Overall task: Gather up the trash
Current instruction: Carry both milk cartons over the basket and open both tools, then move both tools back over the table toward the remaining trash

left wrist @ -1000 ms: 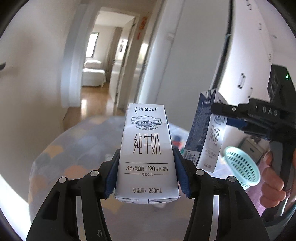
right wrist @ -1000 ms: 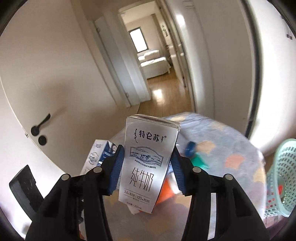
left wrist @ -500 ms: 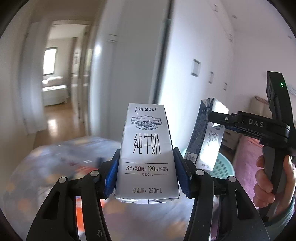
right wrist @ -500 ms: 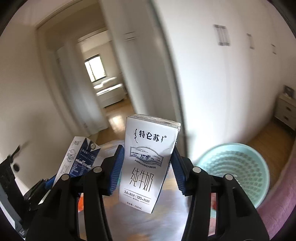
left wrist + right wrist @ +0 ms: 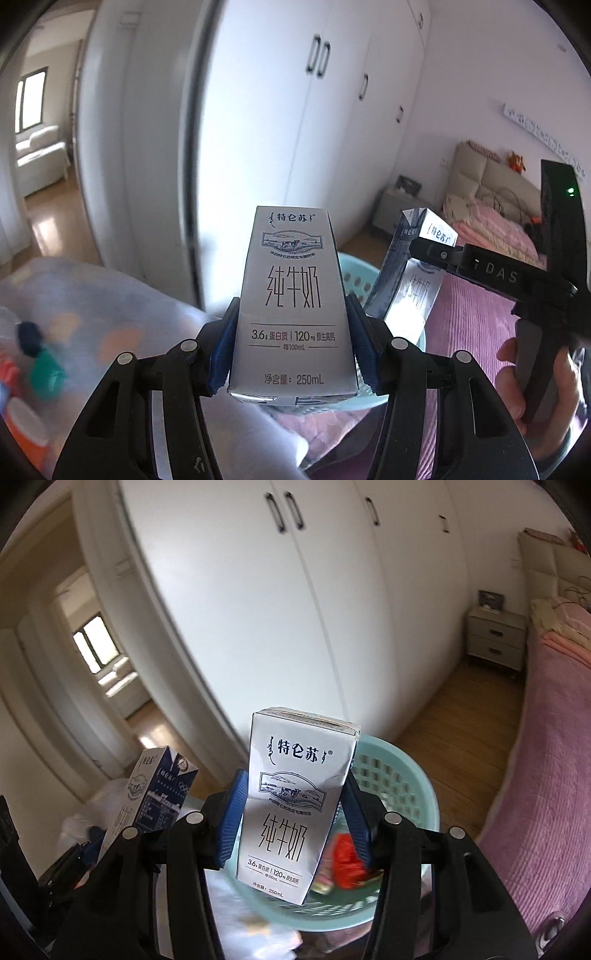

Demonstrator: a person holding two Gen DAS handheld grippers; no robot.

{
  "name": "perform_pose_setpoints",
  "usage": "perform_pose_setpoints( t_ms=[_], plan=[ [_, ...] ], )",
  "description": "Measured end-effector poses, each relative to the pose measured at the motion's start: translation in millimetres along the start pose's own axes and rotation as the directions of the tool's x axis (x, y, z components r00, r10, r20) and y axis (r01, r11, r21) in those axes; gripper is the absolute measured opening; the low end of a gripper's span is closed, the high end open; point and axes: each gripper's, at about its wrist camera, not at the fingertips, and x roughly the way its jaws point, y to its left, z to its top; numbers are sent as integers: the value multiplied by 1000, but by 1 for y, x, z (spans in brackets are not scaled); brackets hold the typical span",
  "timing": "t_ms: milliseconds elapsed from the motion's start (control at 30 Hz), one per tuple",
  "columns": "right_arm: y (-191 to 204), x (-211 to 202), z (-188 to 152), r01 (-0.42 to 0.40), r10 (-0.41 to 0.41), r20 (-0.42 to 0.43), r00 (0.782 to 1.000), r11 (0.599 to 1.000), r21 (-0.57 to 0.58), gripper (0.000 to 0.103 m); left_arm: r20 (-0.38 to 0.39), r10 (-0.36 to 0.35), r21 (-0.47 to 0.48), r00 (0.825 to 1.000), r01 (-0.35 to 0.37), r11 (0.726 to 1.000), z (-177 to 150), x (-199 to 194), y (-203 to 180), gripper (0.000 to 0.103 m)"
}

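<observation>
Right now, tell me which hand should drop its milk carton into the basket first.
Right, probably. The right gripper holds its milk carton almost above the turquoise basket, whose opening fills the view beneath. From the left gripper, the basket lies farther ahead, mostly hidden behind its carton.

both wrist cams sit close behind their fingers, angled down; both catch the teal basket [image 5: 413, 786] and wardrobe [image 5: 280, 110].
</observation>
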Motion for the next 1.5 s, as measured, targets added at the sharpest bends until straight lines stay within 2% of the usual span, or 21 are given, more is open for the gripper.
perform_pose_setpoints(
  t_ms=[267,633,733,800,867,967,1133,1333,1500],
  plan=[
    [-16,34,-11,63,-62,-82,995,998,8,48,-86,-4,14,996,5,1000,-7,56,-14,54],
    [-14,70,-5,104,-105,-153,983,994,-16,49,-119,-3,32,993,7,999,-14,67,-14,54],
    [-16,79,-6,110,-111,-183,977,994,-16,51,-120,3,35,993,1,999,-15,65,-16,61],
    [-20,81,-7,106,-104,-181,978,994,1,54,-112,2,29,994,1,1000,-15,61,-15,62],
    [-26,78,-7,106,-101,-170,980,994,20,59,-104,-3,16,995,4,1000,-16,53,-10,62],
    [-31,70,-8,95,-89,-150,985,995,34,59,-82,-8,-11,997,7,1000,-17,39,-2,66],
    [-18,46,-6,56,-54,-96,994,998,14,59,-34,-7,-53,999,5,999,-18,8,10,66],
    [35,13,-10,-47,46,-18,999,996,-73,59,55,39,-94,998,-34,995,-22,-52,28,66],
    [89,-8,-19,-149,154,19,988,975,-164,59,135,122,-132,983,-105,986,-32,-115,55,66]
  ],
)
